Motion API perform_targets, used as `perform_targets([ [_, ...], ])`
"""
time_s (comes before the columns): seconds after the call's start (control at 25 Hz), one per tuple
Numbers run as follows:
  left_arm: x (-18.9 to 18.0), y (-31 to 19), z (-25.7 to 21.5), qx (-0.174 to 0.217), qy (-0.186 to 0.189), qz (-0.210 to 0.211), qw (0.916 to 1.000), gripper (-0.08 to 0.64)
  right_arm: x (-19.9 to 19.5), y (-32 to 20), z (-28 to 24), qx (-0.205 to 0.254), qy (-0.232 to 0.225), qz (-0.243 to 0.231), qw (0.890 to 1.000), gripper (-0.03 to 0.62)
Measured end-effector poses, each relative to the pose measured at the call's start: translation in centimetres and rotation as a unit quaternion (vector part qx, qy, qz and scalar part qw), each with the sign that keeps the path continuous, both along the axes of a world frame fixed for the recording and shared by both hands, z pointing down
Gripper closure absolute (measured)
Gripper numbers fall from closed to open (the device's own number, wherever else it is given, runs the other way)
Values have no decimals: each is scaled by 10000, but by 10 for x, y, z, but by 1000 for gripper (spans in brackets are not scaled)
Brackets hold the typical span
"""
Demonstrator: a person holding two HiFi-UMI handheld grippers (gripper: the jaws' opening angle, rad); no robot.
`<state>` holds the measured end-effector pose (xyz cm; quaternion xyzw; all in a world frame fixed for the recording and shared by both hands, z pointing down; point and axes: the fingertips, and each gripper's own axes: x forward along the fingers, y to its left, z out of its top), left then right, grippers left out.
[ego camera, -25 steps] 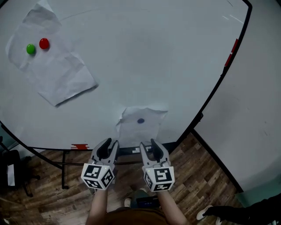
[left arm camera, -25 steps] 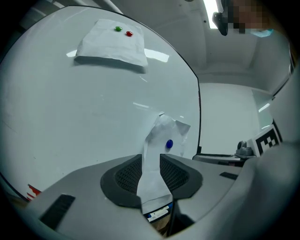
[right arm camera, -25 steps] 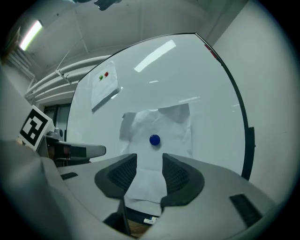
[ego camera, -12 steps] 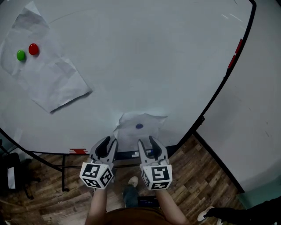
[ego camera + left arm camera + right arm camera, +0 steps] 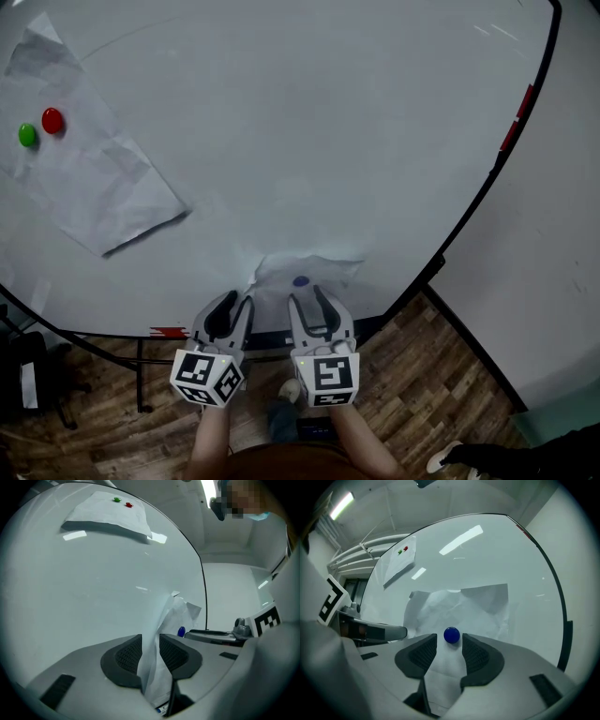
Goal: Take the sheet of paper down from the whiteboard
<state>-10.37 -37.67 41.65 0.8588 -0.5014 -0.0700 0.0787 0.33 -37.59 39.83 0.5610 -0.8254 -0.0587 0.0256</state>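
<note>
A dark brown wood-plank floor [image 5: 412, 394] runs below and meets a plain pale grey wall [image 5: 562, 244] at the right, with a teal strip [image 5: 553, 412] at its foot. Overhead, a long fluorescent tube [image 5: 341, 506] glows near white ceiling pipes [image 5: 365, 550].

The whiteboard [image 5: 328, 141] carries 2 creased papers: an upper sheet [image 5: 94, 187] and a lower sheet [image 5: 328, 272].

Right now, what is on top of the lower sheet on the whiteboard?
A blue magnet pins the lower sheet; the left gripper pinches its edge. The whiteboard behind it is covered.
</note>
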Motion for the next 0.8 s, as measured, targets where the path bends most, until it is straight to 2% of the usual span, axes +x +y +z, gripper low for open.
perform_targets([
  [0.36,9,-6,-2,92,51,218,9997,449,-6,-17,-4,114,125,193,9997,428],
  [0.48,13,-8,-4,125,52,291,9995,474,-5,-18,-3,179,253,319,9990,457],
  [0.8,12,-11,-4,167,12,270,9995,504,-5,-18,-3,248,467,428,9977,472],
])
